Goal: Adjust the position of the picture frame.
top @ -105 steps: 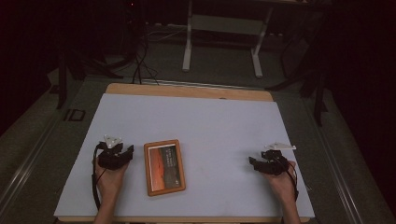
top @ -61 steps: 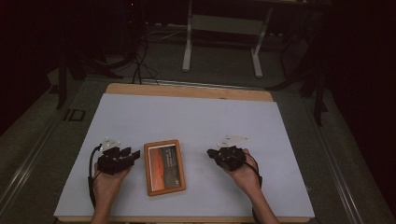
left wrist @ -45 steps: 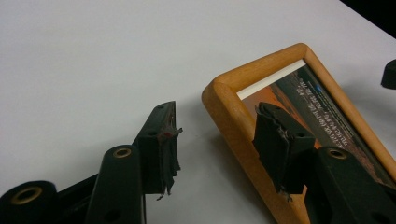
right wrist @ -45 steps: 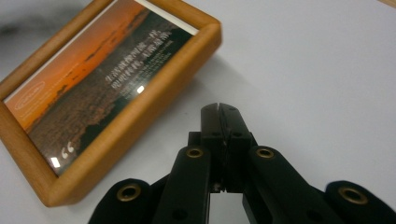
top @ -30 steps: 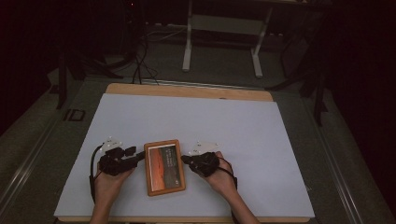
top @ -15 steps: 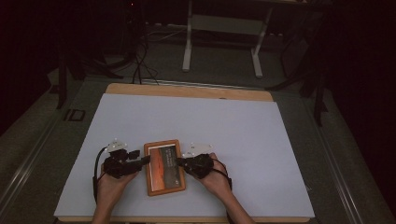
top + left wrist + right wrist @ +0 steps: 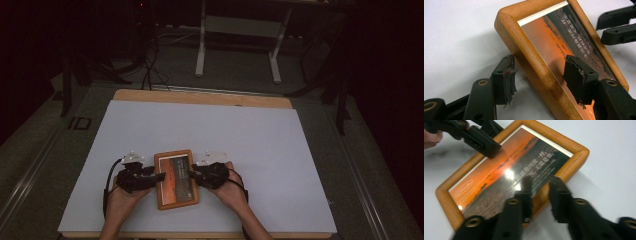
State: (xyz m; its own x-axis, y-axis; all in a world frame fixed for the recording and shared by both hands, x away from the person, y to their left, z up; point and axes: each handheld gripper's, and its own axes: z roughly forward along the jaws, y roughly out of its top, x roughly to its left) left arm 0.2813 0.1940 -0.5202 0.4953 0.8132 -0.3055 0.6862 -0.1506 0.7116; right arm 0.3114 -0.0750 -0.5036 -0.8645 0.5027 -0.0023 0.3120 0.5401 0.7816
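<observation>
The left tool is spread wide around the left long edge of the wooden picture frame: in the left gripper view one jaw pad is seen against the outer side of the wood and the other stands over the glass, with a gap left between pad and frame, so nothing is gripped yet. The right tool is set astride the opposite long edge in the right gripper view, one jaw over the printed picture and the other outside the wood; its jaws are only partly closed and the frame is not seen to be clamped, though the view is slightly blurred.

In the high view the picture frame is found lying flat on the white desk, in the lower left-centre of the picture, with the left tool at its left side and the right tool at its right side, each held in a hand entering from the bottom edge.

The approach is judged complete: both tools are placed on the two long sides. What remains, as far as can be judged, is the closing of both tools on the wood and whatever lift or move of the frame is intended; the frame is not yet raised from the desk.
</observation>
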